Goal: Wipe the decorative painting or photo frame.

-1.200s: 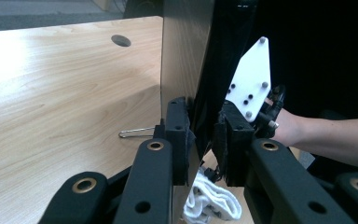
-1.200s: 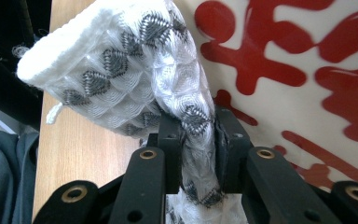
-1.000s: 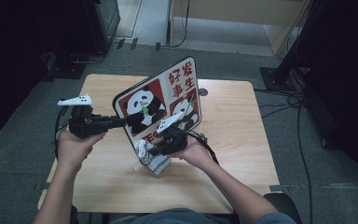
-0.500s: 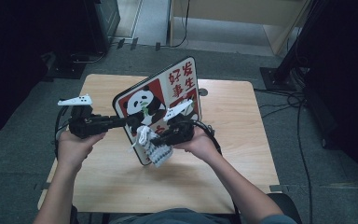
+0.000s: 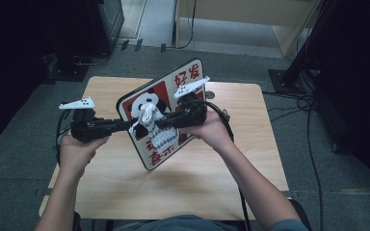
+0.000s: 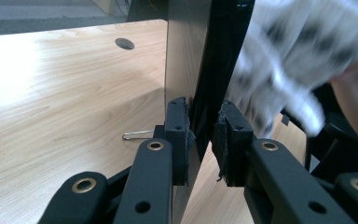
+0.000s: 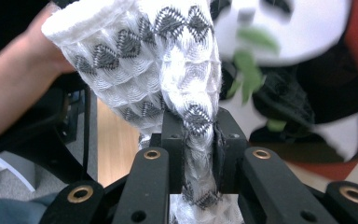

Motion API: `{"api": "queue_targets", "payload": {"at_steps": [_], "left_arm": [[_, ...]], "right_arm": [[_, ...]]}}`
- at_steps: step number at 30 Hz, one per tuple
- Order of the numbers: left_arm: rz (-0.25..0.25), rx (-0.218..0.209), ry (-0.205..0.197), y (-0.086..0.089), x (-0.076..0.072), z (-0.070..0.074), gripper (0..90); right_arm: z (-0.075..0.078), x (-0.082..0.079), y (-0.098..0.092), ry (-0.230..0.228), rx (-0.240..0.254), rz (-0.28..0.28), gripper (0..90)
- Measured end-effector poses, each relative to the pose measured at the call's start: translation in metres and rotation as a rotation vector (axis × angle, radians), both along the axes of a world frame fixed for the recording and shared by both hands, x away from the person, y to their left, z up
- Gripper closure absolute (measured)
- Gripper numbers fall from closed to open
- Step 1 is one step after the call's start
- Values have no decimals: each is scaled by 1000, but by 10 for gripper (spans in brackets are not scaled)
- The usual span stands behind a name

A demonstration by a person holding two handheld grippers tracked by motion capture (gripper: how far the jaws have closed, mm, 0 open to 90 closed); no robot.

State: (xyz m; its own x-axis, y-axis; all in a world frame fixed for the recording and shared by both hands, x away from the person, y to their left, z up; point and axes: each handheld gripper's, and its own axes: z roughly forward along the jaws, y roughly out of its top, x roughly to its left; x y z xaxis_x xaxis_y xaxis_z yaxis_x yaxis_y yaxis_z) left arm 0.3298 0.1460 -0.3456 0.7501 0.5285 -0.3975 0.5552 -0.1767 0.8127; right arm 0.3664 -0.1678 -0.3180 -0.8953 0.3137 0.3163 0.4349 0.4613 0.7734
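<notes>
The panda board, a flat panel printed with a panda, red fields and red characters inside a black border, stands tilted on edge above the middle of the wooden table, its printed face turned toward the person. The left gripper comes in level from the left and is clamped on the board's left edge; in the left gripper view its two black jaws press on either side of the board's thin dark edge, with the board's plain back to one side and the light tabletop beyond it. A small bent wire clip lies on the table just past the jaws, and a round hole sits in the tabletop farther off. The right gripper reaches from the right, in front of the printed face, and is closed on a white cloth with a grey diamond pattern. In the right gripper view the jaws pinch a bunched fold of the cloth, which spreads wider above them and hangs below, with the panda print close behind it. In the high view the cloth drapes down against the lower half of the board's face, near the meeting point of the two grippers. The person's forearms enter from the near edge of the table, one hand on each gripper.
</notes>
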Motion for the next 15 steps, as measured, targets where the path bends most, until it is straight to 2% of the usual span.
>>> {"api": "queue_targets", "payload": {"at_steps": [3, 9, 15], "left_arm": [[2, -4, 10, 1, 0, 0, 769], [10, -8, 5, 1, 0, -1, 769], [7, -12, 3, 1, 0, -1, 770]], "right_arm": [[21, 7, 3, 19, 5, -15, 784], [59, 13, 17, -28, -7, -16, 782], [86, 21, 34, -49, -12, -29, 780]]}}
